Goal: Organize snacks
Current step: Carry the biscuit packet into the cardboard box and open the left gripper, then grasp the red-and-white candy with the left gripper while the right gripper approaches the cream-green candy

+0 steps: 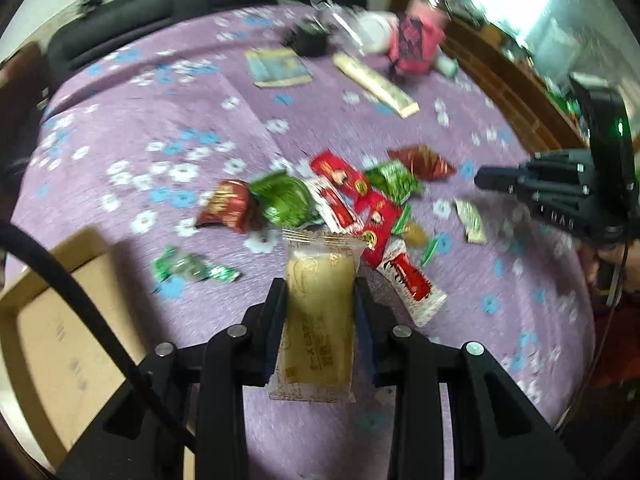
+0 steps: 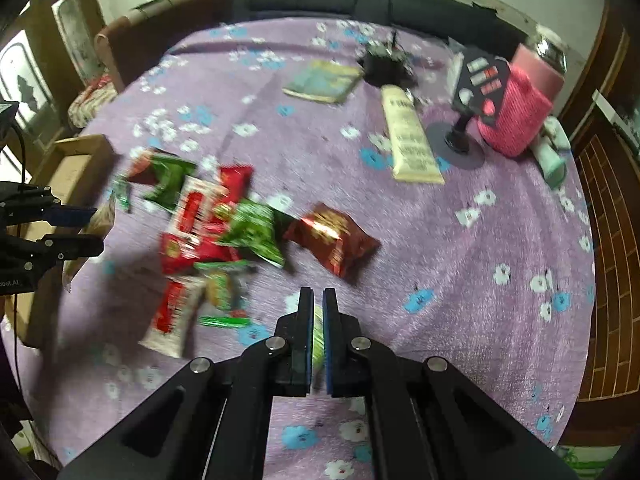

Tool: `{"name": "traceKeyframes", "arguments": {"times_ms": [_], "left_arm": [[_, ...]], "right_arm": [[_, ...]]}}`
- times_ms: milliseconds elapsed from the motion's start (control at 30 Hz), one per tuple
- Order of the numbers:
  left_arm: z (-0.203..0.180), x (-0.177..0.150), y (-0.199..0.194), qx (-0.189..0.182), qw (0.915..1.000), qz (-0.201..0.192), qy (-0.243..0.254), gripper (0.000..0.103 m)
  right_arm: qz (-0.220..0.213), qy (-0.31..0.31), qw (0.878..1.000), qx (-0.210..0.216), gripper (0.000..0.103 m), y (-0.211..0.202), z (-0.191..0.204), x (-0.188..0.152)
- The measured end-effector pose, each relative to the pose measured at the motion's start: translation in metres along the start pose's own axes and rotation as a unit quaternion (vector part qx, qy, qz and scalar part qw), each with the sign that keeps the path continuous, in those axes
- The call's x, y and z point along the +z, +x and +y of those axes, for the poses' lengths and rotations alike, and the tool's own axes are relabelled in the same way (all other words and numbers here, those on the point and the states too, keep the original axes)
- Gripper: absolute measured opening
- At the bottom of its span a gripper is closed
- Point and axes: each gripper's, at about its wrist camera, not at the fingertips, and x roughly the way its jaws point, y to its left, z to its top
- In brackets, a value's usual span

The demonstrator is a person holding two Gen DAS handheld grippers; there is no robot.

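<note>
My left gripper (image 1: 320, 286) is shut on a clear-wrapped pale yellow cake snack (image 1: 318, 312), held above the purple flowered cloth (image 1: 160, 120). Beyond it lies a pile of snacks (image 1: 340, 196): red, green and dark red packets. My right gripper (image 2: 318, 300) is shut on a thin green and white packet (image 2: 318, 336) near the pile (image 2: 224, 224). The right gripper shows in the left wrist view (image 1: 532, 188) at the right, and the left gripper shows in the right wrist view (image 2: 52, 228) at the left.
An open cardboard box (image 1: 52, 320) sits at the cloth's left edge, also in the right wrist view (image 2: 76, 160). At the far side lie a booklet (image 2: 322, 82), a cream tube (image 2: 410, 136), a pink knitted jar (image 2: 524, 108), a black stand (image 2: 456, 144) and a black sofa (image 2: 360, 0).
</note>
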Motion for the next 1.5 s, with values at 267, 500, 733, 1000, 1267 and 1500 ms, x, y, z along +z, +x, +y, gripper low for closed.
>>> {"name": "traceKeyframes", "arguments": {"times_ms": [267,500,733,1000,1267,1500], "left_arm": [[0.031,-0.031,-0.072,0.045,0.9902,-0.072,-0.111,0.034],[0.089,-0.082,-0.106,0.109,0.9705,-0.076,-0.201,0.034],[0.155,-0.117,-0.064,0.116,0.9448,0.013,-0.306,0.061],[0.163,-0.122,-0.062,0.106,0.9294,0.022,-0.353,0.103],[0.054,-0.05,-0.101,0.146,0.9729,-0.041,-0.175,0.103],[-0.045,-0.013,-0.003,0.083,0.9953,0.042,-0.024,0.103]], "right_arm": [[-0.039,-0.026,0.994,0.095,0.002,-0.042,0.045,0.033],[-0.046,-0.11,0.976,0.184,0.001,-0.046,0.147,0.063],[0.0,-0.166,0.962,0.216,0.036,-0.01,0.232,0.079],[-0.023,-0.109,0.971,0.21,0.099,-0.02,0.192,0.083],[-0.055,-0.005,0.991,0.121,0.099,-0.042,0.056,0.034],[-0.007,0.009,1.0,0.021,0.099,-0.022,-0.004,-0.015]]}}
